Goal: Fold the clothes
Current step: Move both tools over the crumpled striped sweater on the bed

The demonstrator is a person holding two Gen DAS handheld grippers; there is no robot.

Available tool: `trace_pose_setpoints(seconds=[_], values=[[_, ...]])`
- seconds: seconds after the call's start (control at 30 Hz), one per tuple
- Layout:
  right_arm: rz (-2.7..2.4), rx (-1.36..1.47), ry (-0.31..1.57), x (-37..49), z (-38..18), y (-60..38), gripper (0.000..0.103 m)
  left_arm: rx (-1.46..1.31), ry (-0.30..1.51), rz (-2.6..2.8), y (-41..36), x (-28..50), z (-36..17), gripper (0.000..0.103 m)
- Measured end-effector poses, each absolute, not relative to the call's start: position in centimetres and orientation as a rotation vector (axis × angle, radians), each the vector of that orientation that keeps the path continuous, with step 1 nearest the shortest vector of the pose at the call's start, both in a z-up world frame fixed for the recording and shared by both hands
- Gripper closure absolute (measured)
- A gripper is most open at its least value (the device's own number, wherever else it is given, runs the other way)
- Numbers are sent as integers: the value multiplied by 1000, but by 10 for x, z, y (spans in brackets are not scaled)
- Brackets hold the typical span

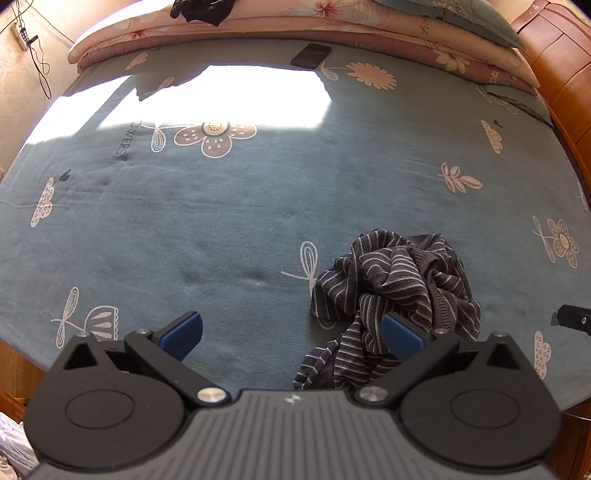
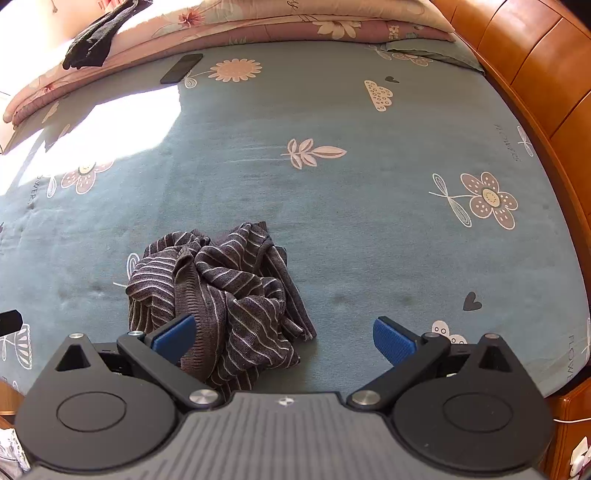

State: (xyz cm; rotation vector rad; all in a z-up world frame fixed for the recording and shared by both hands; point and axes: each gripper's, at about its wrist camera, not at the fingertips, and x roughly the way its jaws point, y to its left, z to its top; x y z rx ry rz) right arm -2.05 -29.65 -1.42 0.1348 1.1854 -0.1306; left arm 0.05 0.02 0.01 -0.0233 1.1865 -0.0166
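lying in a crumpled heap on the teal flowered bedsheet (image 1: 258, 206), the dark striped garment (image 1: 399, 280) sits near the front edge of the bed, unfolded, with one loose end trailing toward the left gripper.

left gripper (image 1: 291, 334): jaws spread wide, blue pads (image 1: 183, 334) bare, nothing between them. it hangs over the sheet just left of the heap; the right-hand pad sits in front of the garment's lower fold, but contact cannot be confirmed from this angle.

right gripper (image 2: 286, 339): jaws also spread wide, holding nothing. the heap lies ahead and to its left; the left-hand blue pad (image 2: 173, 338) overlaps the cloth's edge in view, possibly brushing it. the right-hand pad is over bare sheet.

a dark corner of the right gripper shows at the far right edge of the left wrist view, level with the heap, so the garment lies between the two tools.

surroundings: black phone (image 1: 311, 55) flat on the sheet at the far side, near a folded pink floral quilt (image 1: 258, 27). a small dark cloth (image 2: 96, 37) is draped on top of that quilt. wooden headboard (image 2: 535, 66) runs along the right side. a bright patch of sunlight falls across the far left part of the sheet.
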Motion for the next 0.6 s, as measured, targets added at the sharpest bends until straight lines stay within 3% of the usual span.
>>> trace_pose_setpoints(seconds=[0.6], values=[[-143,157,1179,-21,-11,-298,0,-62,1209,-23,3,4,-3,0]])
